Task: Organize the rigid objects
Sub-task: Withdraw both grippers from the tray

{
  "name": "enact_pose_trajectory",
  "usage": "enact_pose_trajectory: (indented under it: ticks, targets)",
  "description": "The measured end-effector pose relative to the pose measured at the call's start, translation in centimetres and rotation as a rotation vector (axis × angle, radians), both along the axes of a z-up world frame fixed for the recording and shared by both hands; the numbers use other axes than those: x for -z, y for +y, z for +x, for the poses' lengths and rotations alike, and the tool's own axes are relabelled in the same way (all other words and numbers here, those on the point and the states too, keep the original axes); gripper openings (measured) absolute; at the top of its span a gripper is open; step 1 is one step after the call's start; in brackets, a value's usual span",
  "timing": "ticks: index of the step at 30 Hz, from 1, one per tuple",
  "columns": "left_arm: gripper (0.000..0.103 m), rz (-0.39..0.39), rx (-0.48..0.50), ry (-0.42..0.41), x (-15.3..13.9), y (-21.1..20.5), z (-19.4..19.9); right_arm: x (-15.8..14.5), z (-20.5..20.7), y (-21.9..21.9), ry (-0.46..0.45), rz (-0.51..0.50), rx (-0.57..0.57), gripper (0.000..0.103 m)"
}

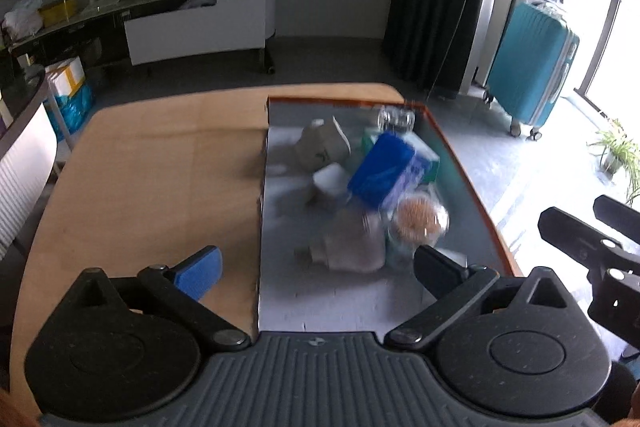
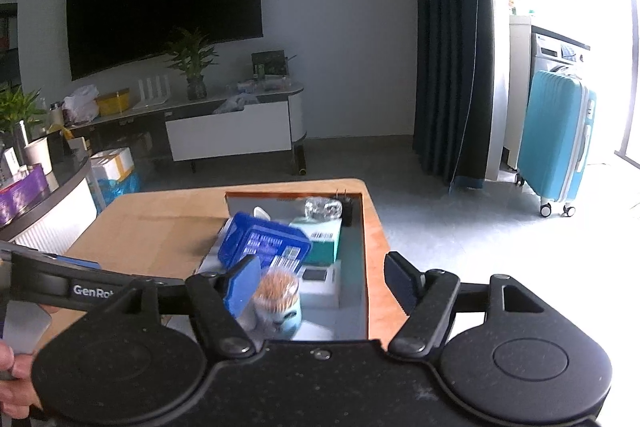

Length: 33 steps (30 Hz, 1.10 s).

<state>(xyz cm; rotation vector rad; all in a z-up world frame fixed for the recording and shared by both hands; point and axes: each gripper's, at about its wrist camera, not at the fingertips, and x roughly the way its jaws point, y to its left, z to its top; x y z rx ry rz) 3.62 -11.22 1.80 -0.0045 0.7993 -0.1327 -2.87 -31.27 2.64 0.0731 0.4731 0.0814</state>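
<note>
Both grippers, left (image 1: 318, 263) and right (image 2: 324, 277), hang over the box (image 1: 460, 163) on the table (image 1: 160, 167), fingers wide, holding nothing.

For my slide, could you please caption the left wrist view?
Open left claw above a grey tray of jumbled items on a wooden table.
</note>
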Motion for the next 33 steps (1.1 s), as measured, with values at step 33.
enact_pose_trajectory:
  ticks: [33]
  targets:
    - [0.103,0.011,0.013,0.035,1.9,-1.1,-2.8,2.1,-2.0,0.5,0.05,-0.05,0.002,0.081]
